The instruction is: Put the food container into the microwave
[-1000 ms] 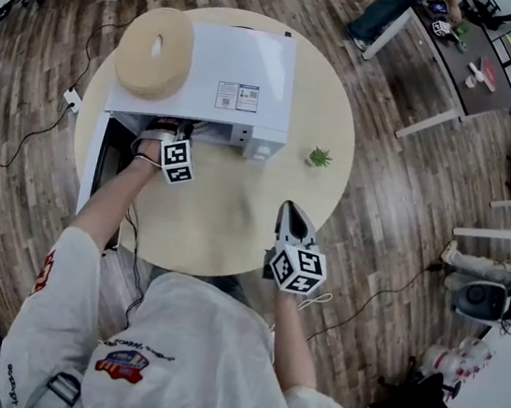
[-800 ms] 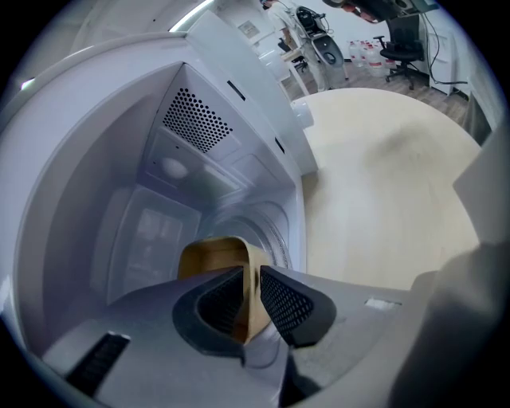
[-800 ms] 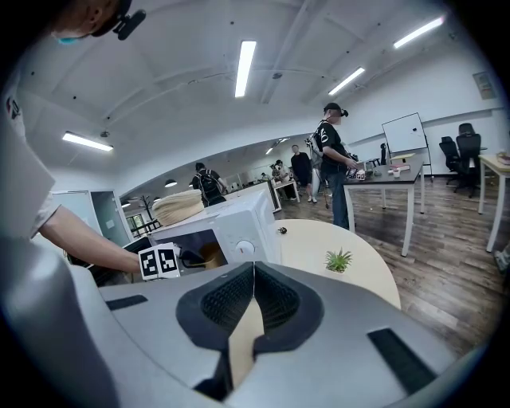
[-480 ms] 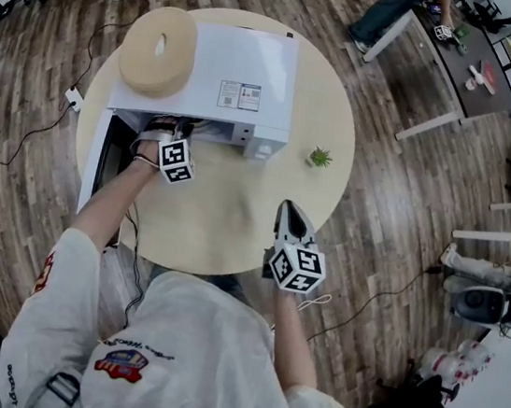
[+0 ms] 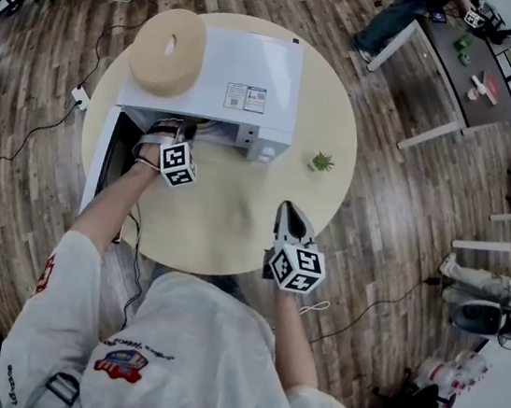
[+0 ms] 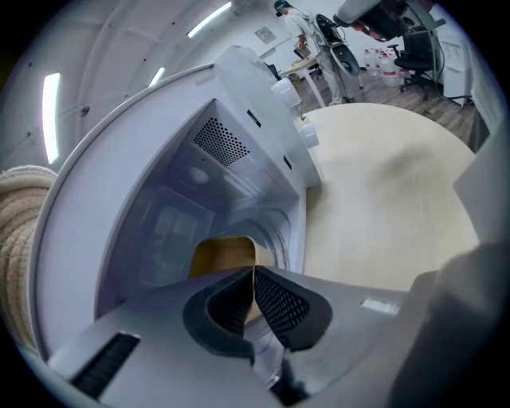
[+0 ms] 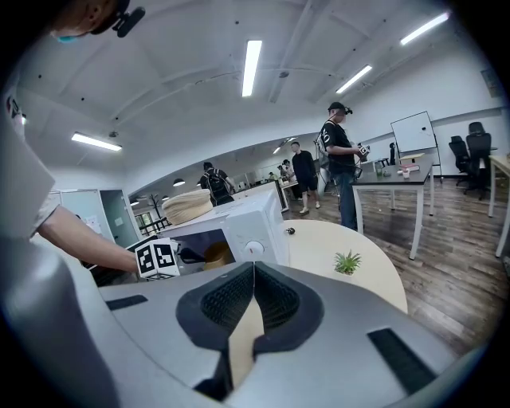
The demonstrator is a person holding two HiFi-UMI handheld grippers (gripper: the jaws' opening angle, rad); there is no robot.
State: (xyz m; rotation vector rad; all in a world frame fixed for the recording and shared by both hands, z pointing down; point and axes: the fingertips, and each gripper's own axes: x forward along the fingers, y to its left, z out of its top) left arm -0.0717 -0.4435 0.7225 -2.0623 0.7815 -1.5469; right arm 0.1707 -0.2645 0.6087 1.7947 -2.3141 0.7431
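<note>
Head view, big to small: round table [image 5: 232, 233] fills the middle, white microwave [image 5: 247, 65] on its far side, door [image 5: 102, 158] swung open toward my left, a coiled ring [image 5: 167, 49] lying on the roof. Noted my left gripper [image 6: 253, 272] at the cavity mouth; its jaws have just been closing and now meet pad to pad, with nothing pinched between them that I can see. Noted the food container [image 6: 225, 253], a tan paper tub, inside the microwave on the cavity floor just past those fingertips, apparently not touching them. My reading: the tub is let go and delivered, so the placing is done; what remains is backing the left gripper out, and probably shutting the door. Room for that: the cavity walls sit close on both sides of the jaws, the open door hems my left arm on its outer side, and the control panel [image 5: 264, 141] edges the mouth on the right, so a straight pull back toward me looks safest. Bare tabletop lies in front of the mouth. Noted my right gripper [image 7: 253, 271] shut and empty, hovering by the near table edge, well apart from the microwave. Small plant [image 5: 322, 161] stands right of the microwave, out of the way
</note>
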